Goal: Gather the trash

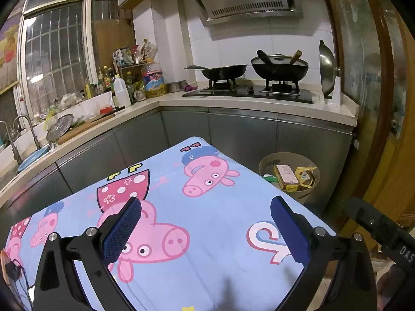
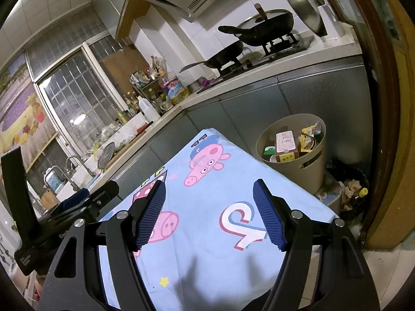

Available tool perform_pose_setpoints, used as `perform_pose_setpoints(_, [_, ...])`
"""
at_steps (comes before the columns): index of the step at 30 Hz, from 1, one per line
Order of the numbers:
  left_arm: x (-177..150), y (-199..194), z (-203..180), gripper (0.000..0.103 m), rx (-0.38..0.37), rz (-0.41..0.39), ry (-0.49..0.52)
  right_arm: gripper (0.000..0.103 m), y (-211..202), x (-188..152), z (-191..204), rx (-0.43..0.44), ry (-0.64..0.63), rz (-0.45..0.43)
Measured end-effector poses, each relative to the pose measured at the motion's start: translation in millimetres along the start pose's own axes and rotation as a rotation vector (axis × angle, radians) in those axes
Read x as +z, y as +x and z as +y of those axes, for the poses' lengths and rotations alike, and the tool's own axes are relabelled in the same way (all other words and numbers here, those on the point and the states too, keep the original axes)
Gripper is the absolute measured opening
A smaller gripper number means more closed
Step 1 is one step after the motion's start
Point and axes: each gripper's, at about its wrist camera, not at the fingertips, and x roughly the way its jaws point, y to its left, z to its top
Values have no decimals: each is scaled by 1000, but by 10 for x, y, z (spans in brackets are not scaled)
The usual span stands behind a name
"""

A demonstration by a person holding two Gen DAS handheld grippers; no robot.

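Beige bin (image 1: 306, 197) of trash (image 1: 286, 177) sits beyond both grippers' wide-open, empty fingers (image 1: 122, 233).

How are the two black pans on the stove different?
The left pan is shallow and open, while the right pan is deeper and rounder. The right pan has a glass lid on it; the left pan has none. The left pan's long handle sticks out to the left, but the right pan's handles poke up above its rim. Both are black and sit on burners of the stove.

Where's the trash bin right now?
The round beige plastic bin stands on the floor at the table's far right corner, against the grey cabinets below the stove, already holding boxes and wrappers.
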Motion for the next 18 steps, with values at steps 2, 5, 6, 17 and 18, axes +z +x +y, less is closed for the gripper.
perform_pose_setpoints(2, [0, -5, -7, 99, 1, -1, -1, 69, -2, 8, 1, -1, 0, 1])
perform_pose_setpoints(5, [-1, -3, -8, 99, 1, 0, -1, 69, -2, 13, -3, -1, 0, 1])
perform_pose_setpoints(6, [-3, -4, -9, 99, 2, 0, -1, 69, -1, 16, -4, 0, 0, 1])
perform_pose_setpoints(17, [10, -5, -59, 99, 2, 1, 9, 69, -1, 38, -14, -2, -2, -2])
perform_pose_setpoints(18, [9, -5, -60, 99, 2, 1, 10, 69, -1, 41, -16, -1, -1, -3])
